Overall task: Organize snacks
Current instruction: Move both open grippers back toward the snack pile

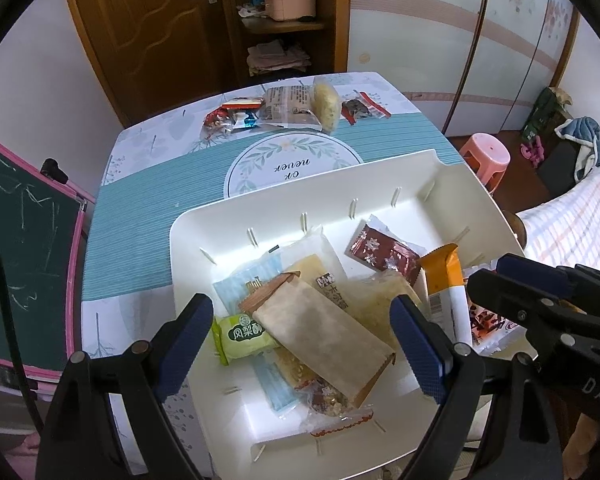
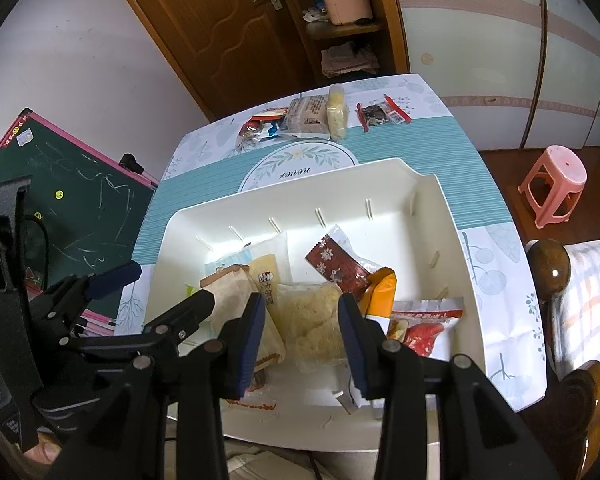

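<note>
A white tray (image 1: 452, 184) sits at the near table edge with several wrapped snacks piled in it: a brown flat pack (image 1: 324, 336), a green pack (image 1: 244, 336), a dark red pack (image 1: 384, 254), an orange pack (image 1: 446, 276). My left gripper (image 1: 304, 336) is open, hovering over the brown pack. My right gripper (image 2: 302, 336) is open, its fingers either side of a pale yellow rice-cake pack (image 2: 314, 320). The tray shows in the right view (image 2: 456, 240) too. Several sorted snacks (image 1: 296, 108) lie in a row at the far table edge.
The table has a teal striped cloth (image 1: 140, 216). A chalkboard (image 1: 24, 240) leans at the left. A pink stool (image 2: 552, 184) and a bed (image 1: 572, 232) stand to the right. A wooden door and shelf are behind.
</note>
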Motion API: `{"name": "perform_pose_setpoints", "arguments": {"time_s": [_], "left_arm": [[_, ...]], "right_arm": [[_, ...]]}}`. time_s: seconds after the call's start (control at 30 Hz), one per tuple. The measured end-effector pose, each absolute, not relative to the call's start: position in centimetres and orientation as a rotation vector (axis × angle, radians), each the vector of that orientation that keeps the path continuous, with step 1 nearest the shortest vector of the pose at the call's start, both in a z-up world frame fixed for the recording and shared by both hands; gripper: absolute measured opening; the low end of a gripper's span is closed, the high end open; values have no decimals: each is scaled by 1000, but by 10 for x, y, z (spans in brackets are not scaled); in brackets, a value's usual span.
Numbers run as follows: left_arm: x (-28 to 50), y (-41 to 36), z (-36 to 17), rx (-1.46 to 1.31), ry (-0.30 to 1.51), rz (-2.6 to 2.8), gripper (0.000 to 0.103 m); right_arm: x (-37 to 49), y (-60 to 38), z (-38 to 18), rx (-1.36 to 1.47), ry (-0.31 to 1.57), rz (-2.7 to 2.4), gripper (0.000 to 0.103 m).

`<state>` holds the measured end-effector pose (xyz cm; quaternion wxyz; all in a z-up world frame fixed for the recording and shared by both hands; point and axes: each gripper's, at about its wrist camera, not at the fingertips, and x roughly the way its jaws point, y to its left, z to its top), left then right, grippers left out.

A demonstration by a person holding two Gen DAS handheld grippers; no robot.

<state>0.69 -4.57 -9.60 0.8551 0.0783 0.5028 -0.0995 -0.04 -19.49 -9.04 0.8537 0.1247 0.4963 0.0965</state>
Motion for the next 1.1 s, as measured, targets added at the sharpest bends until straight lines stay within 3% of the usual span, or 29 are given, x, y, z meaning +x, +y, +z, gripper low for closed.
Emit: {"name": "perform_pose_setpoints", "arguments": {"time_s": [0.6,1.1], "left_arm": [[50,-63,-72,194,1022,-243,89],[154,-97,47,229,774,-210,90]], "right_arm": [[33,-216,-98,281,1053,192,39],[110,-267,-11,182,866,110,39]]}}
